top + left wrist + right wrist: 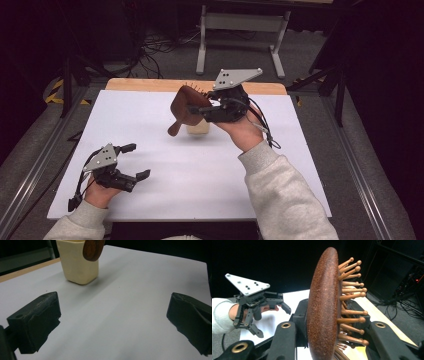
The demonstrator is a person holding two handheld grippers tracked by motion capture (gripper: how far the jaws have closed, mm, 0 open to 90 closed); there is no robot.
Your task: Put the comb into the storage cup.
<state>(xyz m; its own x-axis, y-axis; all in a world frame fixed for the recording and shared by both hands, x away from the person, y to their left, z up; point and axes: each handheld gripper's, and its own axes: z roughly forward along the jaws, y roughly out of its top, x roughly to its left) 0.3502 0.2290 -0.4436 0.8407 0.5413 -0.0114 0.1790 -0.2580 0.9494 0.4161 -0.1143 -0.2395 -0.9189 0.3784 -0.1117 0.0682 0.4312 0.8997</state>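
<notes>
Hairbrush [186,107] pinched by right gripper [197,109] fingers above cream cup [198,128], handle slanting down-left, bristles facing away; left gripper [134,161] fingers spread over desk [200,170].

A dark brown wooden hairbrush with round-tipped wooden bristles [186,106] is held tilted in mid-air at the upper centre of the frame, handle lowermost, above a cream square cup [198,128].

The white table [200,165] is brightly lit from above while the room around it is left very dark, soft shadows are cast under the cup [78,262], and the brush [324,307] up close is seen a little blurred.
</notes>
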